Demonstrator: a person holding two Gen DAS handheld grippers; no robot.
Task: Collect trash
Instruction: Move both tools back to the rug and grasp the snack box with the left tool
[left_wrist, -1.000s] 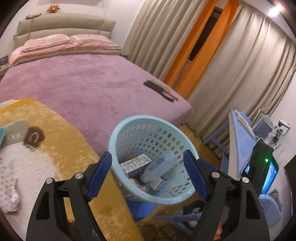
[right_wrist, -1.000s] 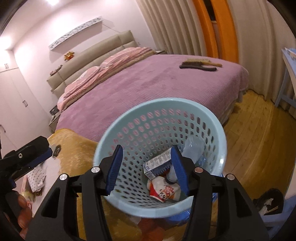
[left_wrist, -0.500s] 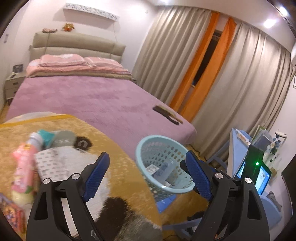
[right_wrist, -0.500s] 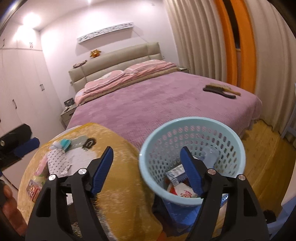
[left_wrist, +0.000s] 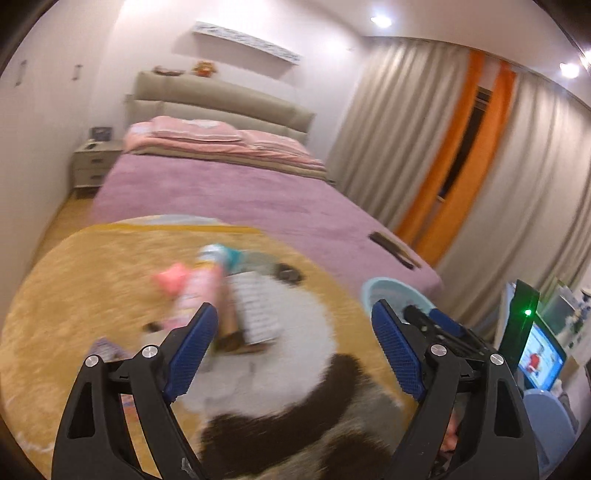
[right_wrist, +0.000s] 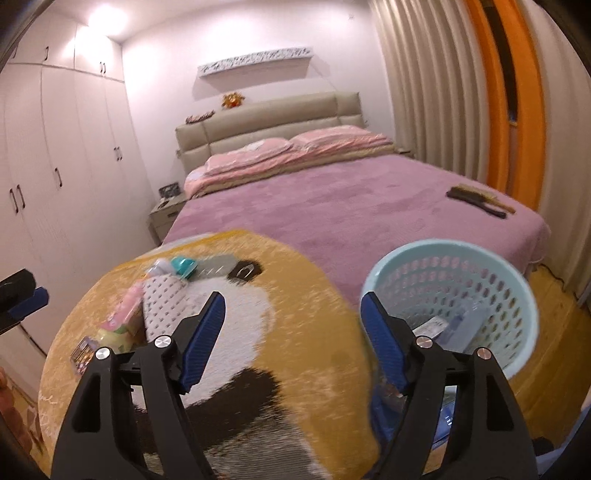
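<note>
Both grippers hang over a round yellow mat (right_wrist: 303, 295) with a white-and-brown animal pattern, and both are spread wide with nothing between the blue pads. The left gripper (left_wrist: 291, 354) points at a small heap of trash on the mat; the right gripper (right_wrist: 291, 339) sits a little to the side, with the pale blue perforated basket (right_wrist: 517, 295) just beyond its right finger.

On the mat I count about five loose pieces: one pink bottle (right_wrist: 123, 310), one white dotted packet (right_wrist: 162, 299), one teal-capped item (right_wrist: 184, 266), one grey flat piece (right_wrist: 218, 266), and one small printed wrapper (right_wrist: 84, 352) near the edge. The left view is too blurred to separate them better.

Inside the basket I can make out at least two pieces, one of them a box (right_wrist: 432, 326). Behind stands one purple-covered bed (right_wrist: 332, 206), with two brushes (right_wrist: 476, 197) lying near its far corner.
</note>
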